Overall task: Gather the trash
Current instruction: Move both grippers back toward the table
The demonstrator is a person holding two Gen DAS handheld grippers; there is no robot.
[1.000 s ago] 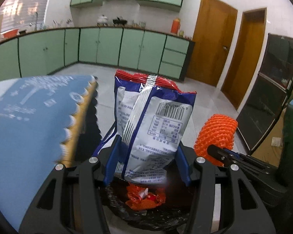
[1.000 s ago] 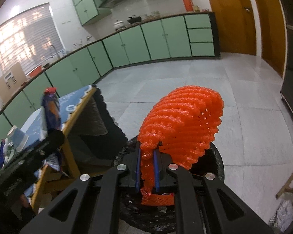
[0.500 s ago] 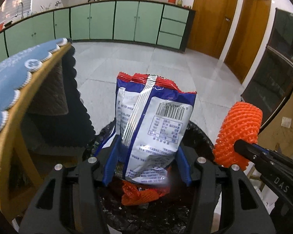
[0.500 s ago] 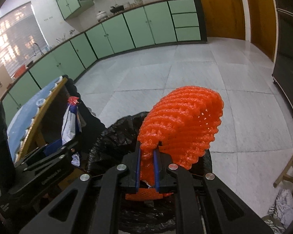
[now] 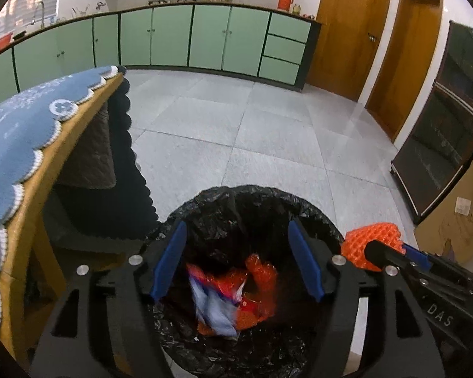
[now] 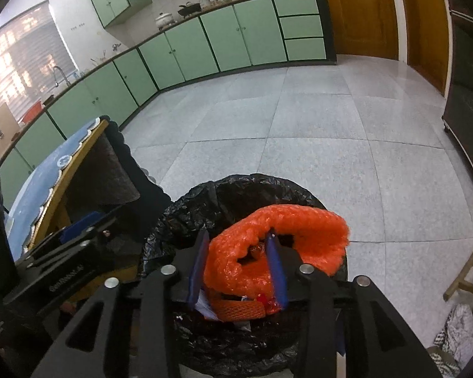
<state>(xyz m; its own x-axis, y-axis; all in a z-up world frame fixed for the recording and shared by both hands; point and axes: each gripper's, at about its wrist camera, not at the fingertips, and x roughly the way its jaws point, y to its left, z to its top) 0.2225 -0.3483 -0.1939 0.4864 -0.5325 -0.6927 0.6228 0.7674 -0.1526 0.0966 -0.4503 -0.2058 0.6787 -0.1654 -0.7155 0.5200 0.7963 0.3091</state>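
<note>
Left gripper (image 5: 238,267) just opened wide and empty; snack bag (image 5: 216,304) (held a second ago) now blurred low centre inside the black-lined bin (image 5: 252,195). Right gripper (image 6: 238,267) just opening, orange foam net (image 6: 277,252) loose between the jaws, probably dropping next.

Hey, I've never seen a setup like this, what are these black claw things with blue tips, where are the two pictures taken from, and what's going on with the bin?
They are two hand-held grippers, each with a camera looking along its jaws. Both views look down into a black-lined trash bin beside a blue-clothed table. The left gripper has just opened; its snack bag is dropping blurred into the bin. The right gripper has been opening too, with the orange foam net between its jaws, seemingly loose.
</note>
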